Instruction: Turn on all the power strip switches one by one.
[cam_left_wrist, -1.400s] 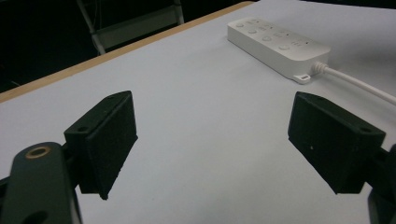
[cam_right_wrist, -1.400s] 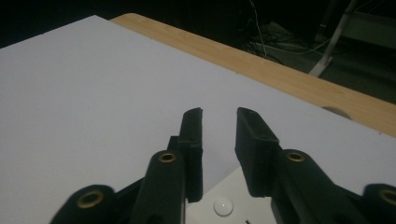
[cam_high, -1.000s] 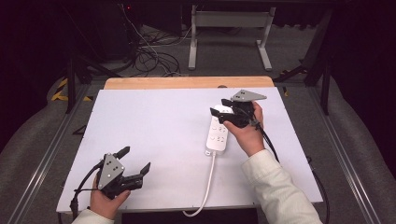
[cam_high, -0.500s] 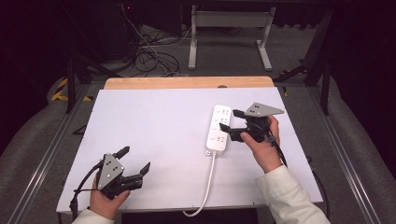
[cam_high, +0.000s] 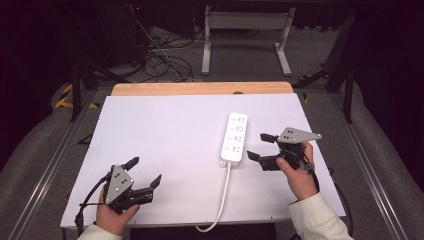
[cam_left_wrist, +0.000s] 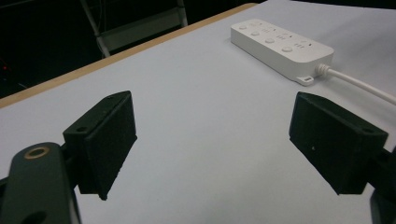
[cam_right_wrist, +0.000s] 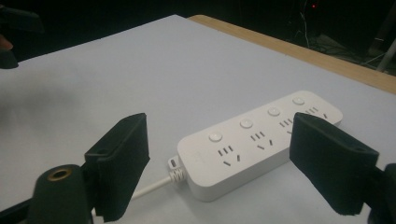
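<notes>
A white power strip (cam_high: 234, 139) lies flat on the white table top (cam_high: 165, 130), right of centre, and its white cable (cam_high: 220, 200) runs off the front edge. My right gripper (cam_high: 257, 146) is open just to the right of the strip's near end, jaws pointing left at it, holding nothing. In the right gripper view the strip (cam_right_wrist: 261, 140) lies close ahead between the spread jaws, sockets and round buttons up. My left gripper (cam_high: 146, 170) rests open and empty at the front left. In the left gripper view the strip (cam_left_wrist: 280, 44) lies far ahead.
A wooden strip (cam_high: 200, 88) borders the table's far edge. Behind it, on the dark floor, stand a metal frame (cam_high: 245, 30) and loose cables (cam_high: 160, 55). Metal rails (cam_high: 55, 150) run along both sides of the table.
My right gripper has drawn back from above the power strip, moving right and toward the front edge, and now points at the strip's near end. The left gripper has stayed put.
</notes>
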